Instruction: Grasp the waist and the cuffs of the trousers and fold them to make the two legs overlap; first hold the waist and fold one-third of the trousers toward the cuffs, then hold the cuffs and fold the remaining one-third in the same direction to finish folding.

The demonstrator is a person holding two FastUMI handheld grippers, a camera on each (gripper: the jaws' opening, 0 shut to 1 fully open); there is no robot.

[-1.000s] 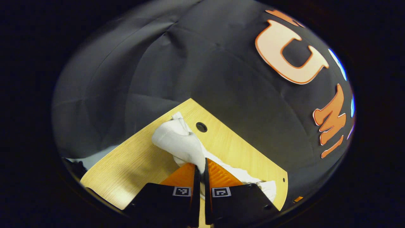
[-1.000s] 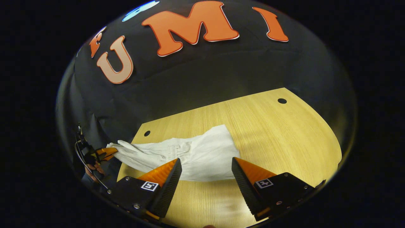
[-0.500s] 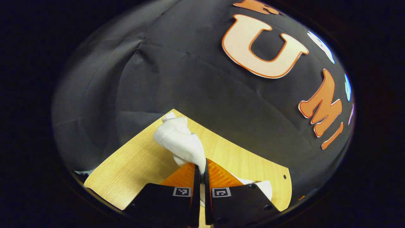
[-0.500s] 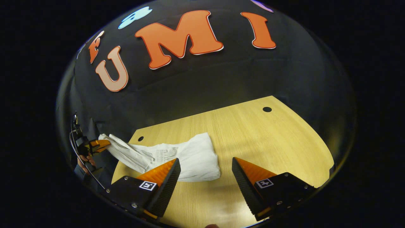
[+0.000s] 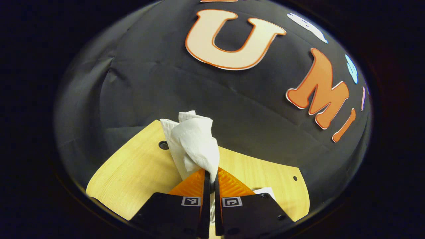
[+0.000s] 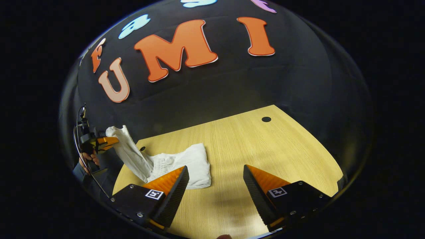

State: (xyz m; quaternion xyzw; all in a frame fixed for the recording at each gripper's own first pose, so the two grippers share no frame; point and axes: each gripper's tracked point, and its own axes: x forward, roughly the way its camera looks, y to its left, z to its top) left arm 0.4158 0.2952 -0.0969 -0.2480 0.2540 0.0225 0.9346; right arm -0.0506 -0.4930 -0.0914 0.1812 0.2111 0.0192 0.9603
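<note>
Left gripper (image 5: 210,174): pinching one end of the white cloth trousers (image 6: 179,162), holding it raised.
Right gripper (image 6: 215,181): hovering over the light wooden table (image 6: 265,149), jaws gaping, empty.

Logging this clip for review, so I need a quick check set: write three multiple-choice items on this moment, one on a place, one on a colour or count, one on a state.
1. Where does the bulk of the trousers lie?
A. on the wooden table
B. on the floor
C. over a chair

2. What colour are the trousers?
A. blue
B. white
C. black

3. How does the right hand-held gripper stand?
A. shut on the trousers
B. shut on nothing
C. open, holding nothing

Answers:
1 A, the folded bulk rests on the table top.
2 B, the cloth is white in both views.
3 C, a wide gap of bare table shows between its fingers, while the left hand-held gripper pinches one lifted end of the trousers.
</note>
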